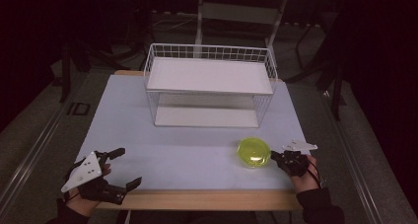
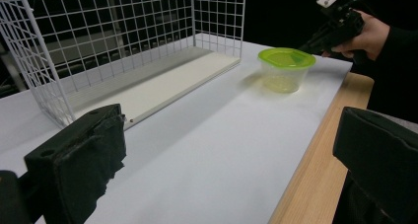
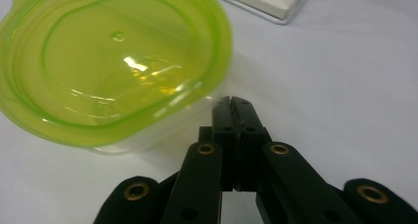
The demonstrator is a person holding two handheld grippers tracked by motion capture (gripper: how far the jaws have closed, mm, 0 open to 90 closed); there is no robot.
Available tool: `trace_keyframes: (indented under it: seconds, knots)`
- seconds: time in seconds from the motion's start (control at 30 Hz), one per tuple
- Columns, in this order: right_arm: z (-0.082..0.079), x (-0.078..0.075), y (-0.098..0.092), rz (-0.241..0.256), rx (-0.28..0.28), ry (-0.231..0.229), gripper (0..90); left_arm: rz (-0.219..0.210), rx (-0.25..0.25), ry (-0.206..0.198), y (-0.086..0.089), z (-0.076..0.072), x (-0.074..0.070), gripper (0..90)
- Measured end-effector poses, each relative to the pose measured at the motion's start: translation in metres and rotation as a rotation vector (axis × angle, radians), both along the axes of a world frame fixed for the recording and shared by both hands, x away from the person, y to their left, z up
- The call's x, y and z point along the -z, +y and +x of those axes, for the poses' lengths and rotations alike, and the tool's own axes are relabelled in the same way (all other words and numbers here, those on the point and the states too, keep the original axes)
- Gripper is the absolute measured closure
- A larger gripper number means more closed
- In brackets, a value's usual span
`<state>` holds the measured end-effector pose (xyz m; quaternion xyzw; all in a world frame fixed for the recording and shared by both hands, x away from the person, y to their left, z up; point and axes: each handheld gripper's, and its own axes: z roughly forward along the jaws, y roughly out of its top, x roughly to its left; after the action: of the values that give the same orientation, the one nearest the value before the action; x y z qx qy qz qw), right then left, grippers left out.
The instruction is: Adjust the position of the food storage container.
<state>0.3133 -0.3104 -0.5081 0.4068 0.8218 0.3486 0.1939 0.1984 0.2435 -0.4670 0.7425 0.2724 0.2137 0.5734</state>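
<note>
Dark floor and dim furniture surround a pale bench (image 1: 187,155) with a wooden front edge, seen from the high view. At the upper middle of that frame stands a white wire rack (image 1: 209,86) with two flat shelves.

Lower right of the high view, a clear tub with a yellow-green lid (image 1: 254,152) sits on the bench, well apart from the rack's front corner. Just to its right is the right hand-held gripper (image 1: 274,156), tip pointing at the tub. In the right gripper view its two black jaws are pressed together with nothing between them, and their tip lies right at the tub's clear wall below the lid rim — whether it touches, I cannot tell.

Lower left of the high view, the left hand-held gripper (image 1: 125,167) rests near the bench's front edge, jaws spread wide apart and empty. Its own view shows the tub at upper right, with the rack at upper left.
</note>
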Motion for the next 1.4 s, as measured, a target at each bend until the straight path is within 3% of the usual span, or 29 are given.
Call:
trace_keyframes:
  seconds: [0.17,0.43,0.73,1.4]
  knots:
    - [0.005,0.003,0.009,0.006,-0.025,0.03,89.7,0.001,-0.001,-0.001,0.0,0.0,0.0,0.2]
    - [0.011,0.006,0.026,-0.026,-0.067,0.047,89.7,0.001,0.001,0.0,-0.001,0.0,0.0,0.2]
    - [0.016,0.008,0.056,-0.034,-0.139,0.072,89.7,0.001,0.002,-0.002,0.0,0.0,0.0,0.2]
    - [0.031,0.011,0.124,-0.05,-0.232,0.073,89.6,0.006,0.011,-0.002,-0.001,-0.001,0.0,0.2]
